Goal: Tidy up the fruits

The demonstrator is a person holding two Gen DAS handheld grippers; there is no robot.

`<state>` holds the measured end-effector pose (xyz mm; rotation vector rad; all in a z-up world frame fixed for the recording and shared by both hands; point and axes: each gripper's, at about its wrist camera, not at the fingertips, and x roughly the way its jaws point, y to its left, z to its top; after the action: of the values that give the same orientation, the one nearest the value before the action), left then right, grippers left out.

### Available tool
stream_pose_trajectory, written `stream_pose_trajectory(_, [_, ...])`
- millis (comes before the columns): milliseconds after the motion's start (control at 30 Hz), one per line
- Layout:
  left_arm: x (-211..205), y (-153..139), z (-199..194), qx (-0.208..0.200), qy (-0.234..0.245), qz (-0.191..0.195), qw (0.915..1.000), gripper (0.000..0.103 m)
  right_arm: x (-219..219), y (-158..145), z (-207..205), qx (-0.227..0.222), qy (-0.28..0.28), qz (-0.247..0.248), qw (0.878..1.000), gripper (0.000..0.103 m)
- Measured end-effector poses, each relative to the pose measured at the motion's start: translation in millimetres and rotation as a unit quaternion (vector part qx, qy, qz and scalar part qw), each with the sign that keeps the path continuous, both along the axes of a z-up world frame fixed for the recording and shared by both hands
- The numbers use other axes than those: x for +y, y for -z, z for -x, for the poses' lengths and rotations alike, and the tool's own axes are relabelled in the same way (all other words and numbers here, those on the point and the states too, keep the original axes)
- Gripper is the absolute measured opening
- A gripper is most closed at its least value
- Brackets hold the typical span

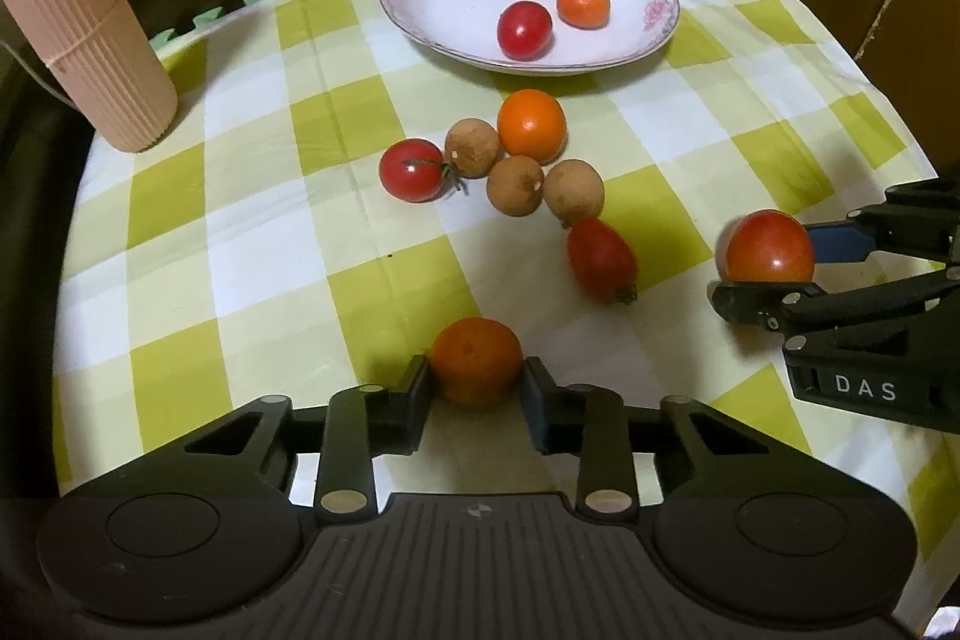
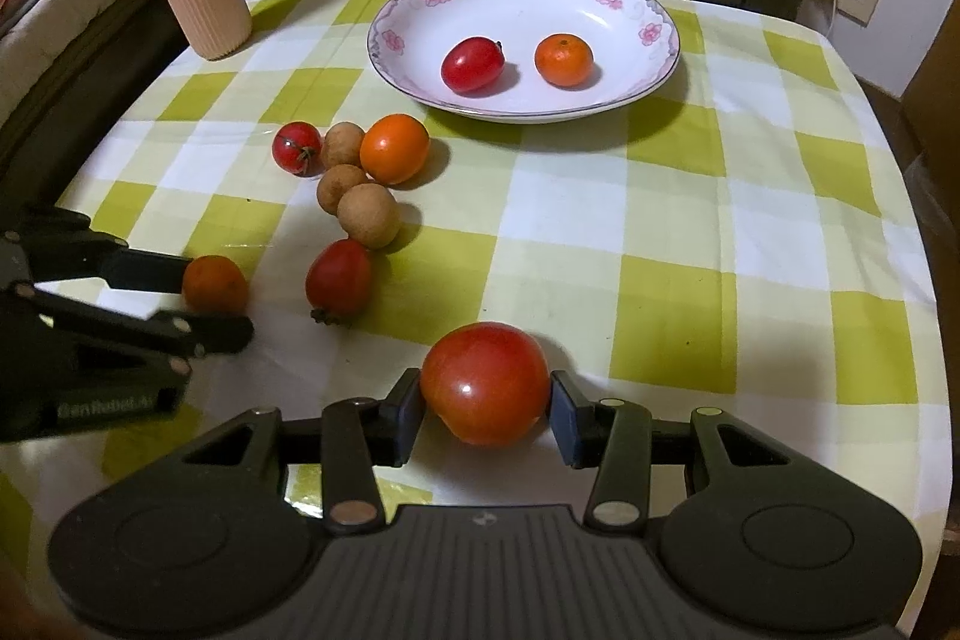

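Nearest the left wrist camera, the left gripper [image 1: 477, 376] had its jaws closed narrowly on a small mandarin [image 1: 476, 369], a pad against each side of the fruit, low over the checked cloth [image 1: 252, 244] that covered the bench. Nearest the right wrist camera, the right gripper [image 2: 486, 400] held a large tomato [image 2: 485, 382] in the same way, jaws pressed to both its sides. Each gripper showed in the other's view, the right one at the right edge, the left one at the left edge, well apart from each other. Between them and the plate [image 1: 420, 16] lay a loose cluster of fruit on the cloth: a round cherry tomato [image 1: 413, 170] with its stem, three brown longans [image 1: 516, 185] touching one another, a bright orange kumquat [image 1: 531, 126] just beside them, and an oblong red tomato [image 1: 601, 258] nearer the grippers. At the far side of the cloth the white plate with pink flowers on its rim held a red tomato [image 1: 524, 30] and a small orange mandarin [image 1: 582, 4], lying close but apart. A ribbed pink cylinder [image 1: 78, 22] stood upright at the far left corner of the bench.
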<state>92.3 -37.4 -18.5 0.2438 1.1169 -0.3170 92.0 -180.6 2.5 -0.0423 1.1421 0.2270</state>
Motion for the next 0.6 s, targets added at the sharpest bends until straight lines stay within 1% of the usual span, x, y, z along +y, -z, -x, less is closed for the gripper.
stream_pose_trajectory(100, [-1.1, -0.5, 1.0, -0.001, 0.004, -0.003, 1.0, 0.04, 0.1, -0.8, 1.9, -0.003, 0.004, 0.001, 1.0, 0.041])
stream_pose_trajectory(233, [1.0, -5.7, 0.3, -0.006, 0.0, 0.01, 0.9999, 0.04, -3.0, -1.5, 3.2, -0.003, 0.013, -0.005, 1.0, 0.041])
stream_pose_trajectory(400, [0.9, -11.7, -0.6, -0.01, -0.002, 0.023, 0.9997, 0.039, -5.0, -8.9, 3.9, -0.015, 0.023, -0.014, 1.0, 0.041])
stream_pose_trajectory(600, [0.1, -18.0, -4.4, -0.017, -0.008, 0.03, 0.9994, 0.039, -2.4, -16.4, 0.5, -0.026, 0.026, -0.02, 0.999, 0.041])
